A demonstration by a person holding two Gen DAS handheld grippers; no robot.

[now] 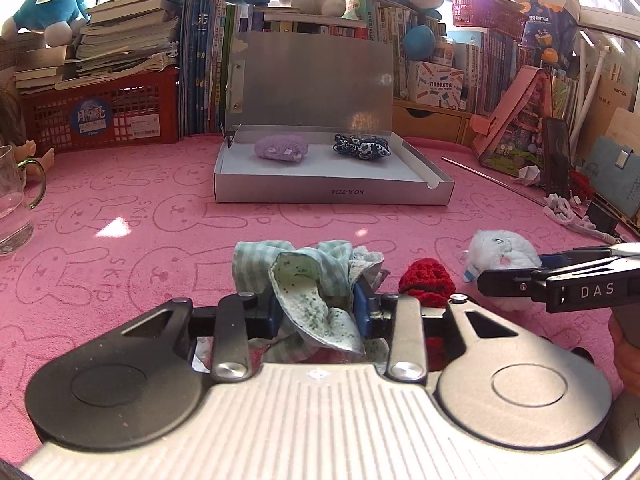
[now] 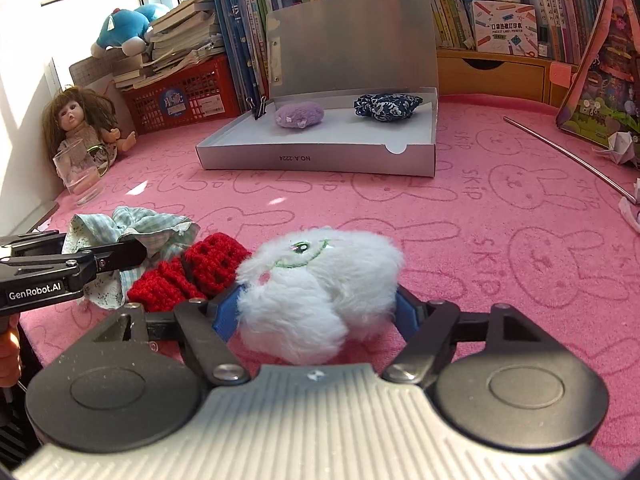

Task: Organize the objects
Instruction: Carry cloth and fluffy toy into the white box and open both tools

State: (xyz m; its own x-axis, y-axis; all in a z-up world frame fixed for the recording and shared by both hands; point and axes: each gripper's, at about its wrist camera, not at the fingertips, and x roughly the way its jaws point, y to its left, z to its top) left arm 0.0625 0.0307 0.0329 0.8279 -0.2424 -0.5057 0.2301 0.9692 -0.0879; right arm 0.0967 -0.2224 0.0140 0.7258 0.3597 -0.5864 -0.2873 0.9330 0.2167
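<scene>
Pink rabbit-print cloth (image 1: 120, 208) carries everything — left gripper (image 1: 316, 312) clamped on green gingham fabric (image 1: 304, 268), right gripper (image 2: 316, 312) squeezing the white plush (image 2: 316, 280); red knit piece (image 2: 200, 272) between them, open grey box (image 2: 320, 160) beyond.

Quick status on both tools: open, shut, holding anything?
Left tool: shut on the green checked cloth.
Right tool: shut on the white plush toy.

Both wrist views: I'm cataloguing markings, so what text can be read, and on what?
"NO.A-2224", upside down: front wall of the open grey cardboard box.
"SKIP": pink rabbit-print table cover.
"DAS": right claw.
"GenRobot.AI": left claw.
"POCKET LABEL PRINTER": white carton.
Book spines, red basket sticker: too small.
</scene>
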